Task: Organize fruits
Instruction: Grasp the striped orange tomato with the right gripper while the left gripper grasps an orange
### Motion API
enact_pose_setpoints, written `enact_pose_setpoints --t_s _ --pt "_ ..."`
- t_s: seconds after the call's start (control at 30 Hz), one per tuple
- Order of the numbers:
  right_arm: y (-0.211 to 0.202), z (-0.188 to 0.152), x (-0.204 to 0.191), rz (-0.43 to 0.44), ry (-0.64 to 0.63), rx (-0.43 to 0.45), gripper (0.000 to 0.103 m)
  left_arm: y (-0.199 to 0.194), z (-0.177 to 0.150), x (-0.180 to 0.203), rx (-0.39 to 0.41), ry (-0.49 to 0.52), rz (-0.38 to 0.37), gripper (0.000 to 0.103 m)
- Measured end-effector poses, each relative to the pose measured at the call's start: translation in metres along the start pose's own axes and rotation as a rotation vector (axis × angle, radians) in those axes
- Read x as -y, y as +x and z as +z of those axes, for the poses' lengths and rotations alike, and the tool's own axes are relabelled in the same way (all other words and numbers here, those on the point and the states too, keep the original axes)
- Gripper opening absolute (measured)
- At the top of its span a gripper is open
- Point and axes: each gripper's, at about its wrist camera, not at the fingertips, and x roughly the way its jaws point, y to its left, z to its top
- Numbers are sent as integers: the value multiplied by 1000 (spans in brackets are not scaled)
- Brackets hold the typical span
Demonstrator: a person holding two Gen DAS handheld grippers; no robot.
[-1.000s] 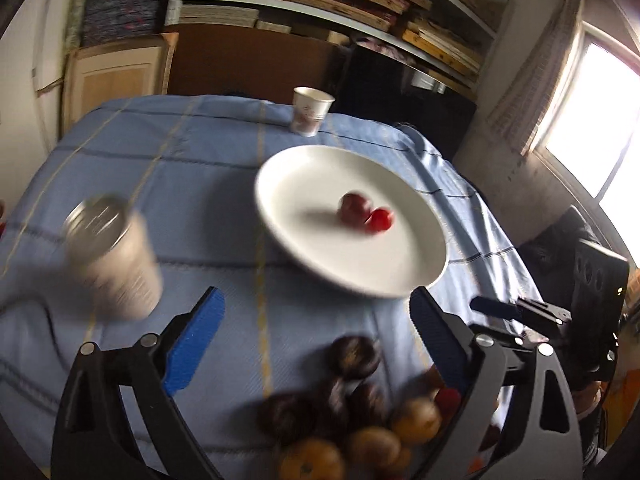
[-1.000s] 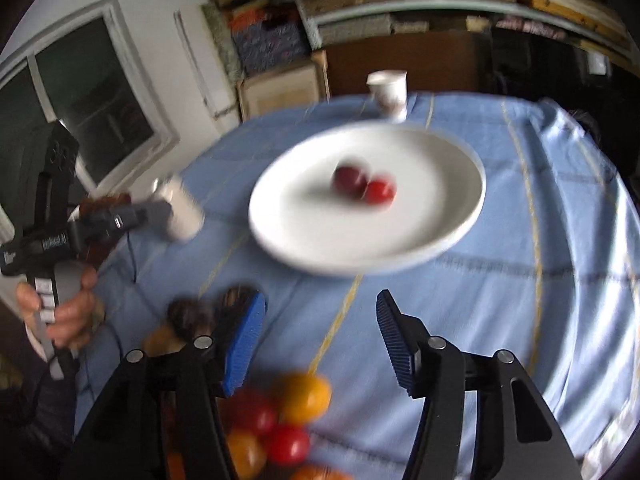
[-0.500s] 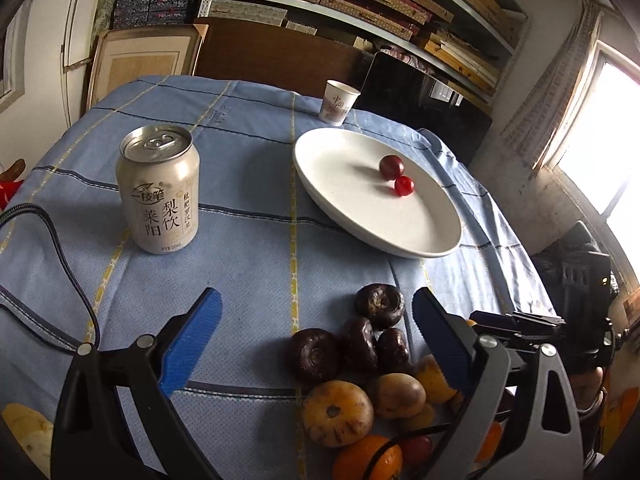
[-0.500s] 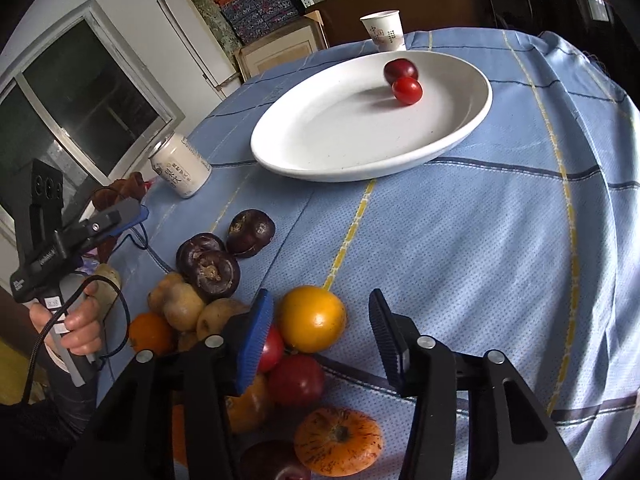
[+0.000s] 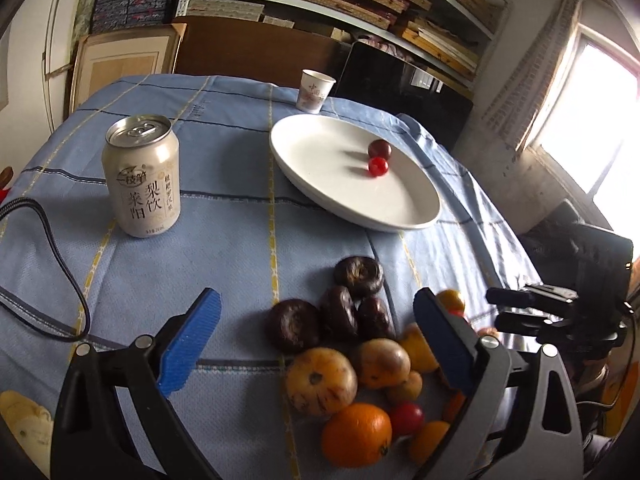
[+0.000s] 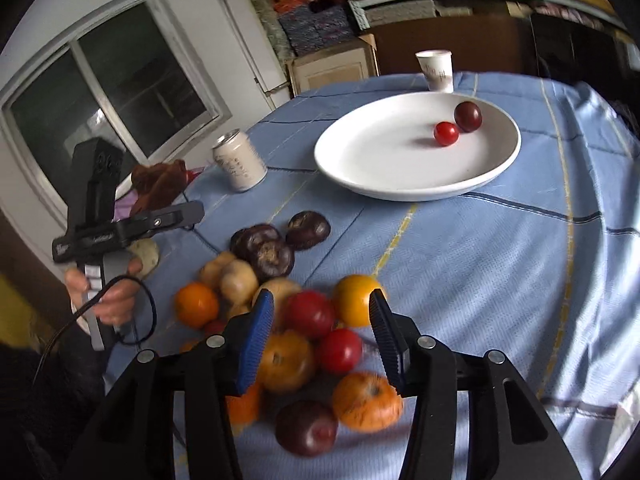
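On the far left of our blue checked cloth-covered bench, a black cable loops past a pale upright drink can, sealed, with its pull tab unbroken. Just in front of us, the left hand-held gripper has its blue-padded jaws spread wide and grips nothing; its left finger hangs over bare cloth and its right finger over the edge of the fruit pile.

Moving right, the pile of loose fruit lies on the cloth near the front edge: dark brown wrinkled ones at the back, tan and yellow ones in the middle, an orange one and small red ones nearest us. All of these lie outside any container.

Beyond the pile sits the wide white oval plate. It holds only two pieces, a dark red round fruit and a smaller bright red tomato, touching each other towards the far side. A small white paper cup stands upright just behind the plate; we cannot tell what is in it.

Furthest right, our right hand-held gripper hovers over the pile, jaws parted on either side of two red round fruits without closing on them, holding nothing.
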Motion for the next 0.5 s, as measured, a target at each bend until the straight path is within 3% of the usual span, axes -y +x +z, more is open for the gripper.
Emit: enact_pose_setpoints --t_s 0.17,0.4,0.5 --pt "-9 -24 8 -52 24 -14 51 -2 -11 2 -17 17 -7 95" --pt "3 -31 20 -97 69 -78 51 -6 -18 4 -16 38 0 95" --pt "4 -33 20 -90 73 -83 46 -6 -21 2 -22 30 0 95"
